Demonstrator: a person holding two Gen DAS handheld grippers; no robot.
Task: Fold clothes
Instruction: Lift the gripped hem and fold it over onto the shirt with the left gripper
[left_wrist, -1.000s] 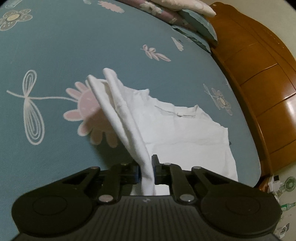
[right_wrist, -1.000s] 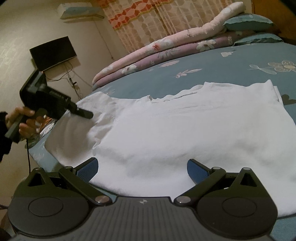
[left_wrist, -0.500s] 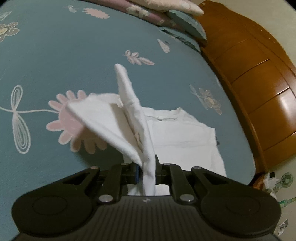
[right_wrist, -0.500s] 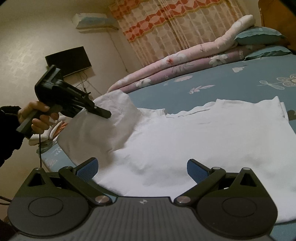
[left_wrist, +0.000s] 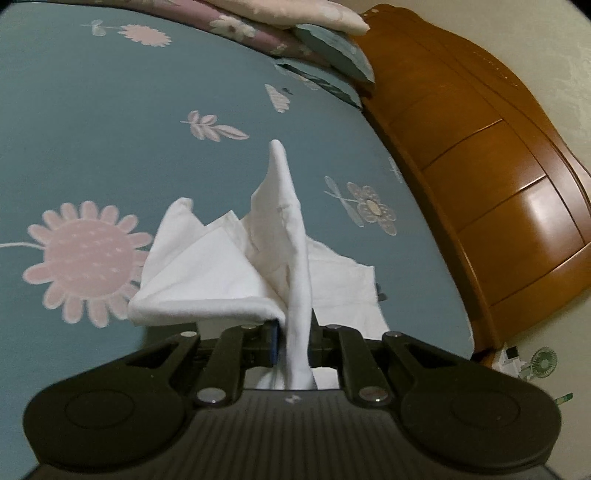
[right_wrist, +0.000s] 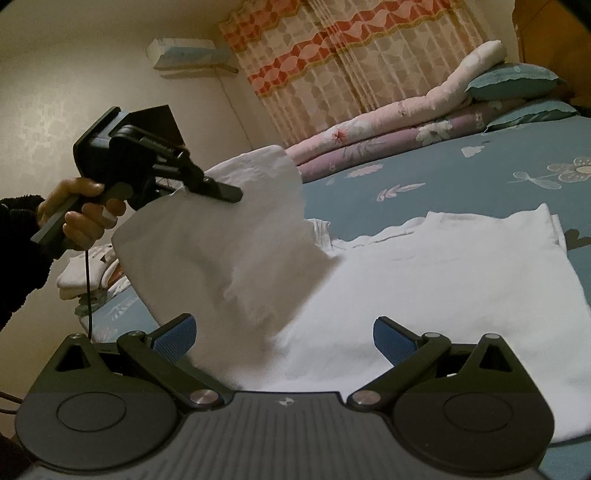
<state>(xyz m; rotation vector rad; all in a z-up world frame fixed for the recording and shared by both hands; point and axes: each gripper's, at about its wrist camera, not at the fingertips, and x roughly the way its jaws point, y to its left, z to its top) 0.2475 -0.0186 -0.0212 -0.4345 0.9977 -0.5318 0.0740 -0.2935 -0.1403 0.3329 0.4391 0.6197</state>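
A white garment (right_wrist: 424, 288) lies spread on the blue flowered bed sheet (right_wrist: 480, 173). My left gripper (left_wrist: 293, 341) is shut on the garment's side (left_wrist: 295, 258), which rises in a peaked fold above the jaws. In the right wrist view that gripper (right_wrist: 231, 194), held by a hand (right_wrist: 79, 214), lifts the left side of the garment (right_wrist: 221, 251) off the bed. My right gripper (right_wrist: 284, 334) stands open at the garment's near edge, its blue pads (right_wrist: 393, 338) wide apart with cloth lying between them, not pressed.
A wooden headboard (left_wrist: 498, 184) runs along the bed's right side in the left wrist view. Rolled quilts (right_wrist: 388, 136) and pillows (right_wrist: 513, 79) lie at the far side. A small pile of pale cloth (right_wrist: 85, 273) sits beyond the bed's left edge. Curtains (right_wrist: 351, 55) hang behind.
My left gripper has risen and carried the garment's side up and inward, so the lifted flap now stands taller over the bed. The right gripper has stayed open in about the same place.
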